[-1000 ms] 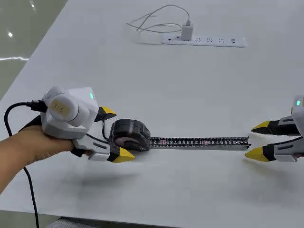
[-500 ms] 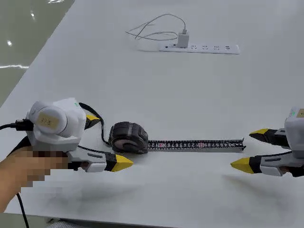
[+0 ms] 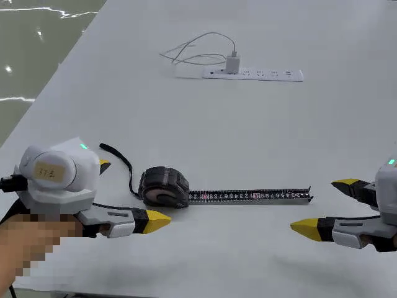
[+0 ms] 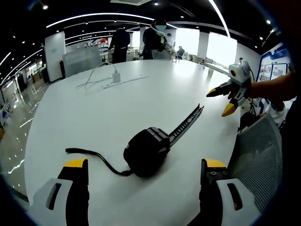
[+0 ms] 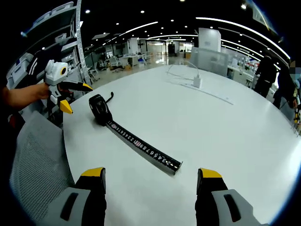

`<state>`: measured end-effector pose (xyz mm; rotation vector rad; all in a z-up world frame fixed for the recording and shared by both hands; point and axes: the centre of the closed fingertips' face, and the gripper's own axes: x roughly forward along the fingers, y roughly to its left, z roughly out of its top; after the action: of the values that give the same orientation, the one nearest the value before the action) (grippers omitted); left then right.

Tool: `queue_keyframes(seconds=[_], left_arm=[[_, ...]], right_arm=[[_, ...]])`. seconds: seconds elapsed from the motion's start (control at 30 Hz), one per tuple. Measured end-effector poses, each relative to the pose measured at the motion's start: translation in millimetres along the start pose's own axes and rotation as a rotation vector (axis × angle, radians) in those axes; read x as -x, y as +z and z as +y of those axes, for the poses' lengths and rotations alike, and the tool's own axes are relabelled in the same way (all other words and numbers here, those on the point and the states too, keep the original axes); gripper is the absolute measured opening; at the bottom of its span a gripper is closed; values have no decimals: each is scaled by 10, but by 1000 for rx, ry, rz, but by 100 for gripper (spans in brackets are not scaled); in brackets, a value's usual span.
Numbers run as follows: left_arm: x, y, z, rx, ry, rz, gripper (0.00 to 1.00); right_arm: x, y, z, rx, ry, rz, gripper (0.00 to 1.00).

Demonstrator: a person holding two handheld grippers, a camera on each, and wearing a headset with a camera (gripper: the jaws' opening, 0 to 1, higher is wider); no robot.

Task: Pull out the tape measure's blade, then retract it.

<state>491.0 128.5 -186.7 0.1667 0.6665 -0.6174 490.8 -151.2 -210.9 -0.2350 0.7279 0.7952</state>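
- The tape measure (image 3: 164, 186) sat near-left on the table (image 3: 248, 124), its blade (image 3: 248, 196) drawn out rightward: pulling looked done.
- The left gripper (image 3: 131, 192) and right gripper (image 3: 324, 205) gaped wide, holding nothing; retracting was not yet done.

— How does the left gripper (image 3: 132, 192) sit?
— Low and level, jaws spread wide, with the person's hand (image 3: 34, 239) gripping it from behind.
— And the right gripper (image 3: 321, 205)?
— Its 2 jaws are parted too, yellow tips pointing toward the left one, well apart from it.
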Motion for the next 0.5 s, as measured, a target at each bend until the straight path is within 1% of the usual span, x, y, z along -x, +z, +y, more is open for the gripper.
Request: queue_keyframes(seconds=[0.07, 0.13, 0.17, 0.23, 0.3, 0.37, 0.43, 0.5], left_arm=[[36, 7, -4, 26, 8, -5, 97], [83, 44, -41, 42, 1, -32, 98], [108, 62, -60, 59, 2, -45, 99], [149, 54, -84, 67, 6, -44, 99], [183, 45, -92, 71, 19, -42, 99], [228, 45, -95, 84, 35, -47, 99], [275, 53, -94, 95, 50, -59, 99], [322, 62, -82, 104, 68, -73, 99]], right_arm=[[29, -11, 38, -2, -6, 1, 80], [74, -17, 64, -3, -19, -1, 84], [106, -8, 79, -6, -25, -10, 85], [154, -3, 85, -14, -41, -20, 89], [196, -1, 97, -20, -48, -26, 90], [246, 11, 112, -41, -56, -38, 92], [294, 26, 124, -46, -68, -51, 94], [332, 33, 161, -55, -65, -59, 94]])
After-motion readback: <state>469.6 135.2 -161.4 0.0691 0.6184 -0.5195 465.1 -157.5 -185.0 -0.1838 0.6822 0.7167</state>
